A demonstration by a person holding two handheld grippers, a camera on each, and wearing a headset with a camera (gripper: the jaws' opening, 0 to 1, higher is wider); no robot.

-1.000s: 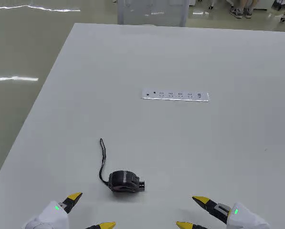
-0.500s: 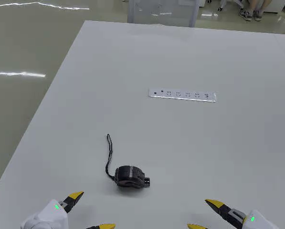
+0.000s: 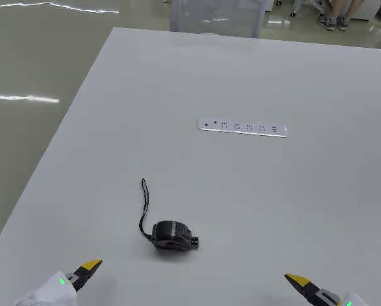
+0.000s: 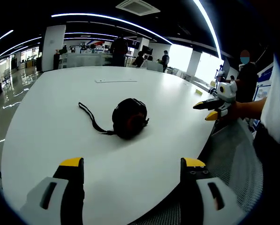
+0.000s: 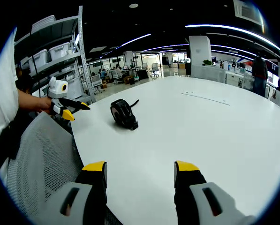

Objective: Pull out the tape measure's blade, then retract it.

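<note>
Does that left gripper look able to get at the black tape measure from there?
Probably yes. The left gripper is open and points at the tape measure, which lies apart from it, with just bare table between them.

You have one tape measure [image 3: 173,236] before you, and one black wrist cord [image 3: 143,205] hangs off it. There is one white power strip [image 3: 241,127]; its sockets are too small to count. Both things share one white worktop [image 3: 273,204]. You hold two tools, one left tool [image 4: 132,163] and one right tool [image 5: 140,165]. Each has two yellow-tipped jaws, which makes four yellow tips in all. Each tool carries one small green light in the head view, so two lights. One grey mesh chair [image 5: 41,159] shows in the right gripper view. People stand in the background of both gripper views, too far and dim for a sure count.
</note>
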